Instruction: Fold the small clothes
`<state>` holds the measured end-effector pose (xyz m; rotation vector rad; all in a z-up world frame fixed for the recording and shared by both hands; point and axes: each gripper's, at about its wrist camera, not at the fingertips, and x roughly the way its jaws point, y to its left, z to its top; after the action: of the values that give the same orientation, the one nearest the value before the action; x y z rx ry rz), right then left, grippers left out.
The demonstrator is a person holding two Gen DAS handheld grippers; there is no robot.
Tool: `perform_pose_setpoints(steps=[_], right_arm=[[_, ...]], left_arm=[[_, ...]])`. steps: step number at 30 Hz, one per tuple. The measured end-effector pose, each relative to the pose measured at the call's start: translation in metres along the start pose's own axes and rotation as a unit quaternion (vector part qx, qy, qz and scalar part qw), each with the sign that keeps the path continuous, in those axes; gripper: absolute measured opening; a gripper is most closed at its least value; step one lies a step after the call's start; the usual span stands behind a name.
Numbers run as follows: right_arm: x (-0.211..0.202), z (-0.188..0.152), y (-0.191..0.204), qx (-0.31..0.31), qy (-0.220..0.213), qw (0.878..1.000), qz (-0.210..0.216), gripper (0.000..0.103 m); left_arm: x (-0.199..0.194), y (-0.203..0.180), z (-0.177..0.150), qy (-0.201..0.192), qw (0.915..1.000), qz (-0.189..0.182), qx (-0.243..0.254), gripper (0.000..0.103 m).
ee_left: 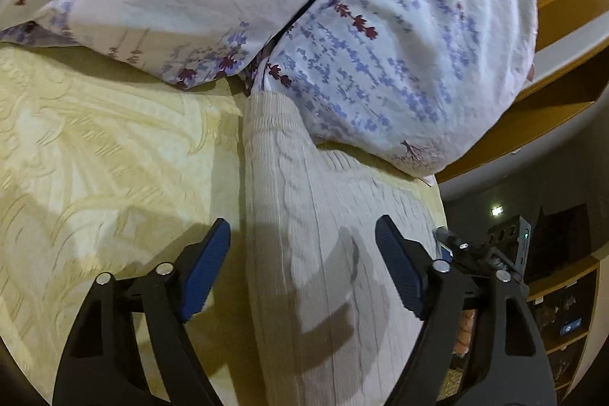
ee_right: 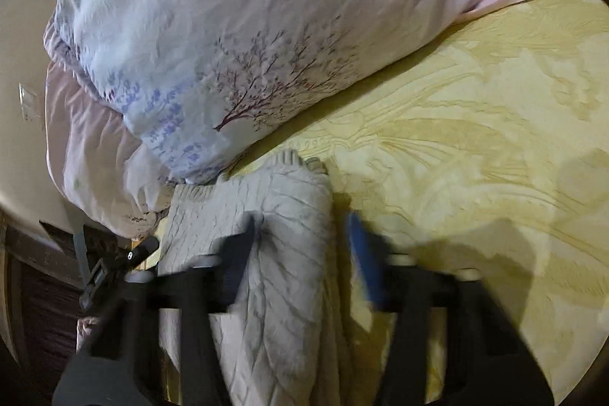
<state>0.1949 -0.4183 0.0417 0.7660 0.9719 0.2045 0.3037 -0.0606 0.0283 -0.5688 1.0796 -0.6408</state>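
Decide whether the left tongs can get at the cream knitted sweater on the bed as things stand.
Probably yes. The left tongs are open right over the cream cable-knit sweater, and nothing lies between them. The floral pillow only touches its far end.

Right wrist view: right gripper (ee_right: 300, 253) smeared by motion blur, fingers' (ee_right: 365, 261) edges unclear. Knit sweater (ee_right: 281, 253) cut off at bottom edge; far end tucked under floral pillow (ee_right: 228, 37). Left wrist view: shelf items (ee_left: 567, 314) at lower right too dim to ID.
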Motion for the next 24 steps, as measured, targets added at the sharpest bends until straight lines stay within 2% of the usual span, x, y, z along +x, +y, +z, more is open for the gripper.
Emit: perform_pose_setpoints(steps=[2,4,7,9,12,14,17,18,20,22,24], right_arm=[[0.002,0.002,0.010,-0.036,-0.013,0.999,-0.011,0.010],[-0.007,0.006,0.020,-0.063,-0.039,0.997,-0.011,0.008],[-0.027,0.012,0.034,-0.095,-0.088,0.992,0.004,0.008],[-0.035,0.014,0.040,-0.114,-0.108,0.988,-0.009,0.008],[-0.017,0.020,0.027,-0.096,-0.078,0.990,-0.064,0.008],[0.010,0.021,0.005,-0.060,-0.028,0.993,-0.099,0.008],[0.021,0.020,-0.006,-0.038,-0.013,0.995,-0.088,0.009],[0.017,0.021,-0.005,-0.039,-0.016,0.995,-0.087,0.013],[0.005,0.019,-0.006,-0.035,-0.022,0.996,-0.081,0.026],[-0.014,0.012,-0.009,-0.024,-0.027,0.998,-0.058,0.045],[-0.029,0.000,-0.013,-0.020,-0.023,0.999,-0.028,0.050]], left_arm=[[0.009,0.002,0.005,0.002,0.9999,-0.010,-0.006,0.061],[0.013,0.002,0.007,0.001,0.9999,-0.012,-0.007,0.051],[0.015,0.003,0.010,-0.006,0.9998,-0.015,-0.008,0.047],[0.015,0.004,0.010,-0.006,0.9998,-0.017,-0.010,0.047],[0.019,0.006,0.012,-0.004,0.9999,-0.011,-0.008,0.047],[0.023,0.010,0.012,-0.006,1.0000,0.003,0.000,0.032],[0.026,0.009,0.010,-0.012,0.9997,0.017,0.010,0.030],[0.027,0.009,0.009,-0.012,0.9997,0.018,0.011,0.030],[0.024,0.007,0.009,-0.010,0.9998,0.015,0.009,0.031],[0.016,0.007,0.004,-0.009,0.9999,0.007,0.003,0.032],[0.002,0.007,-0.004,-0.009,0.9999,-0.004,0.004,0.045]])
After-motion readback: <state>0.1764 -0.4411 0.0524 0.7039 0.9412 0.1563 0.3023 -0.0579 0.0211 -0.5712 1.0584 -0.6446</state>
